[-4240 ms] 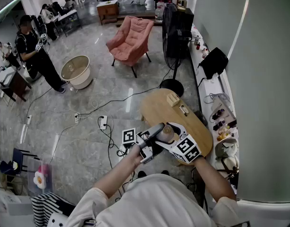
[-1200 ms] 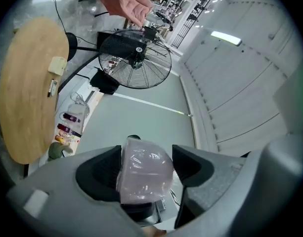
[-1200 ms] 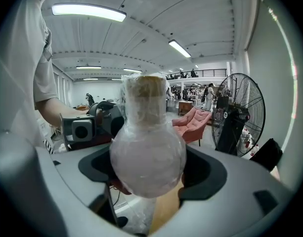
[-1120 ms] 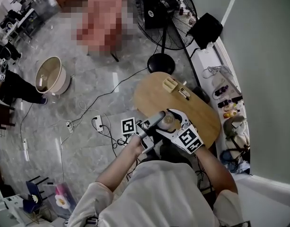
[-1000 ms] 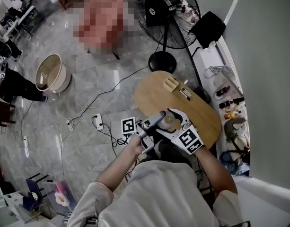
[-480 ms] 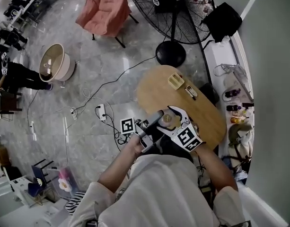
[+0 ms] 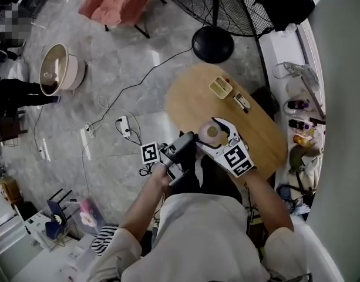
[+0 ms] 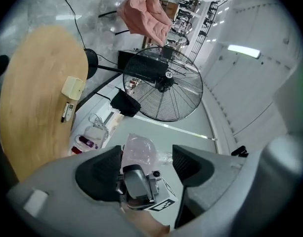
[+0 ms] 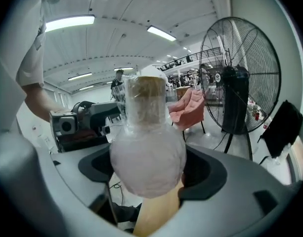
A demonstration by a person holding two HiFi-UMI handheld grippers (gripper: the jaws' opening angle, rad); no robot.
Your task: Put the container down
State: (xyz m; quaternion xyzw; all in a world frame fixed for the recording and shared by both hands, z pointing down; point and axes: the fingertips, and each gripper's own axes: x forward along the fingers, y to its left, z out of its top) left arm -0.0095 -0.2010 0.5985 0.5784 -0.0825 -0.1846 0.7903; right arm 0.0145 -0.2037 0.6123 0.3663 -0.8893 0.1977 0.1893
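Note:
The container is a frosted, round-bellied jar with a cork-coloured lid. It is held above the near part of the oval wooden table. My right gripper is shut on it. In the right gripper view the container fills the gap of the right gripper, with both jaws against its belly. My left gripper hangs just left of the container, open and holding nothing. In the left gripper view the left gripper faces the container, which sits a little beyond the jaws.
On the table's far side lie a small beige tray and a small marker-like item. A big floor fan's base stands behind the table. Cables and a power strip lie on the floor to the left. A cluttered shelf runs along the right wall.
The right gripper has carried the container farther out over the tabletop. The left gripper now sits a little apart from it. The head view has swung downward over the table.

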